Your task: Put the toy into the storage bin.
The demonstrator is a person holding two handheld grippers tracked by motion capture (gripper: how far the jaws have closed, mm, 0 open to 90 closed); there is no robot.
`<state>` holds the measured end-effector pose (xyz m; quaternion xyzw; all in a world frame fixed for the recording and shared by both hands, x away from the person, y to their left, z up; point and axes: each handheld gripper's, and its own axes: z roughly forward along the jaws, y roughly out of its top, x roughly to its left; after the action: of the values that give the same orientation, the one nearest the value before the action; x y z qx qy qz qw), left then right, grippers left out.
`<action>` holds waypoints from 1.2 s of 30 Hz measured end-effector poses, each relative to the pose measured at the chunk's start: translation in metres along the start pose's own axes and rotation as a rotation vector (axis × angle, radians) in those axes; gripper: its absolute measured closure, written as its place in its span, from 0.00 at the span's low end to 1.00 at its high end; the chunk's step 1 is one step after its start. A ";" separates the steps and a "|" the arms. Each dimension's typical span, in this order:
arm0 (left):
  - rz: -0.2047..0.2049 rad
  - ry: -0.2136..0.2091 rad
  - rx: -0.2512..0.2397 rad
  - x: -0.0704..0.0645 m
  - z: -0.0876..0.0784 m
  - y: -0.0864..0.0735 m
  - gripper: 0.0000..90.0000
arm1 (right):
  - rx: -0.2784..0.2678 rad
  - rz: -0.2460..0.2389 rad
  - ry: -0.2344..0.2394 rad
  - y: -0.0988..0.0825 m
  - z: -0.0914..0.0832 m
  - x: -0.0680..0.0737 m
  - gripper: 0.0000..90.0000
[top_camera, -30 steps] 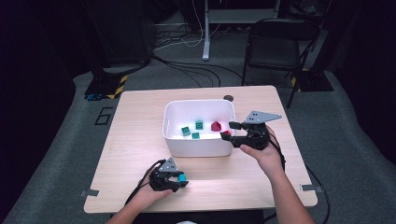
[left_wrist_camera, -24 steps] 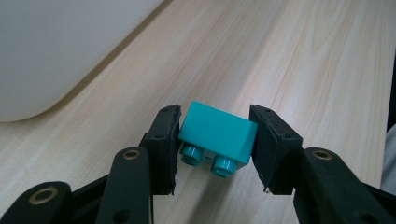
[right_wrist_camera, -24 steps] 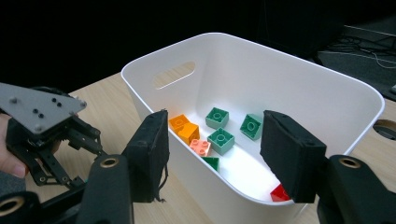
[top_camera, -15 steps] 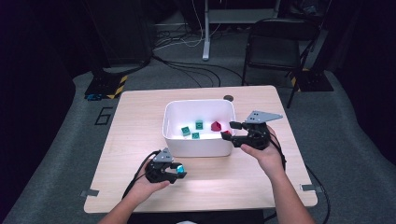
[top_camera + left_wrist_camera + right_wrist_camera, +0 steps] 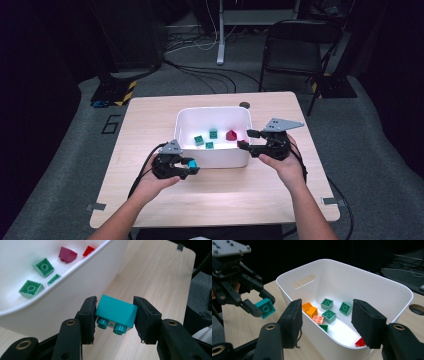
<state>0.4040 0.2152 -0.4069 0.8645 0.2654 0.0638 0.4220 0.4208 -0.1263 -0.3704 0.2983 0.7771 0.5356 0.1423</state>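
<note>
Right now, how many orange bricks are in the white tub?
2 orange bricks, touching each other on the floor of the white tub, by its near wall. Others may hide behind that wall.

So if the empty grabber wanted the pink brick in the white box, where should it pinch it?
Probably from straight above. The pink brick lies low in the white bin, pressed against an orange brick and close to the near wall, so a sideways approach is blocked. The right gripper would best pinch its two free flat sides, jaws clear of the studs on top.

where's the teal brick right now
The teal brick sits clamped in the left gripper, just outside the near left wall of the white bin.
</note>
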 end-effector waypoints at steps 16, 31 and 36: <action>0.036 0.010 -0.035 0.016 -0.003 0.060 0.61 | -0.011 0.002 -0.010 0.001 -0.004 -0.003 0.46; -0.011 0.028 -0.038 0.057 0.032 0.099 0.61 | -0.023 0.013 -0.016 0.000 -0.009 -0.006 0.46; 0.007 0.032 -0.018 0.067 0.049 0.112 0.61 | -0.028 0.012 -0.014 0.000 -0.010 -0.006 0.46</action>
<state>0.5231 0.1592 -0.3600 0.8605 0.2683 0.0815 0.4254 0.4202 -0.1377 -0.3666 0.3047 0.7667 0.5452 0.1487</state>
